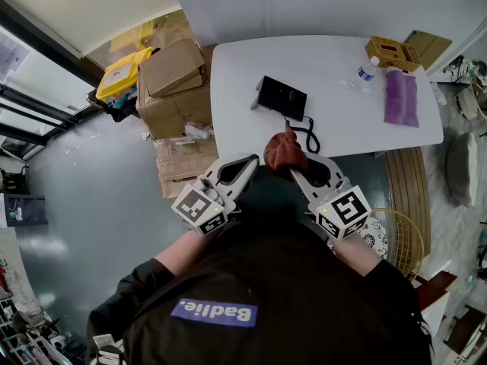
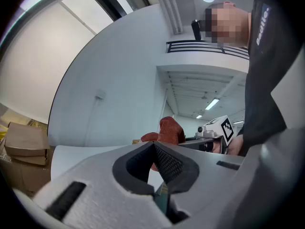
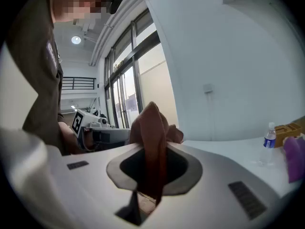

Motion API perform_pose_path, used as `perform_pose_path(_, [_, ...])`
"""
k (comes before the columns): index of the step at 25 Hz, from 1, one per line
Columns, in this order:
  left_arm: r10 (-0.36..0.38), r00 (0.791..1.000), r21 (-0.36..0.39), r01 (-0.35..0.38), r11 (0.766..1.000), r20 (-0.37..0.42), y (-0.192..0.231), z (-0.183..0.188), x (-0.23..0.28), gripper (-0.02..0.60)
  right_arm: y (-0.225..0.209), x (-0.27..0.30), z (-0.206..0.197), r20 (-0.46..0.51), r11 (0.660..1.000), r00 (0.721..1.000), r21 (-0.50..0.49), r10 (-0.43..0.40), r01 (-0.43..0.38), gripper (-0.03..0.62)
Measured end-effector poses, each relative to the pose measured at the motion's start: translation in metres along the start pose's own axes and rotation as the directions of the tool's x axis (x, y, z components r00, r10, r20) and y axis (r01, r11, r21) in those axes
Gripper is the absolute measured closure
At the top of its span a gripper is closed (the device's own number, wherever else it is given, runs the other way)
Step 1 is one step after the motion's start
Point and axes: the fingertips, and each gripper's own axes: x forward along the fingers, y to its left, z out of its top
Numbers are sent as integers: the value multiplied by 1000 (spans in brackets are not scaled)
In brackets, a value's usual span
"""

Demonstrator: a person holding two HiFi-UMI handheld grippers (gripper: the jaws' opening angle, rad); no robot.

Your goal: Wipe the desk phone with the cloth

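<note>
My right gripper is clenched on the cloth, a rust-brown wad bunched above its jaws at mid-frame, hanging over the near edge of the table. The phone lies straight up-frame from the cloth, a shade to the left, flat on the table with its long axis running roughly left to right and slightly tilted. Its coiled cord trails down-frame to the right, ending just beside the cloth. My left gripper sits at lower centre-left, jaws together on nothing. Both tips are about equally near the phone, but the right one carries the cloth, so I judge the move to be a short push up-frame with the right, then strokes along the phone's length, keeping clear of the cord.
</note>
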Motion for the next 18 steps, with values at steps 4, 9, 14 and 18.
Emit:
perform_pose_path(4, [-4,1000,-2,4,1000,0,2,0,-1,574,1,3,0,-1,1000,1000,2,-2,2,536])
perform_pose_path(9, [-12,1000,-9,12,1000,-3,7,0,-4,574,4,8,0,-7,1000,1000,7,-3,3,536])
perform_pose_path(14, [-36,999,-9,36,999,4,17,8,-13,574,8,20,5,-5,999,1000,16,-27,27,536])
perform_pose_path(18, [-59,998,-6,59,998,24,35,20,-21,574,14,35,12,-1,998,998,3,-61,61,536])
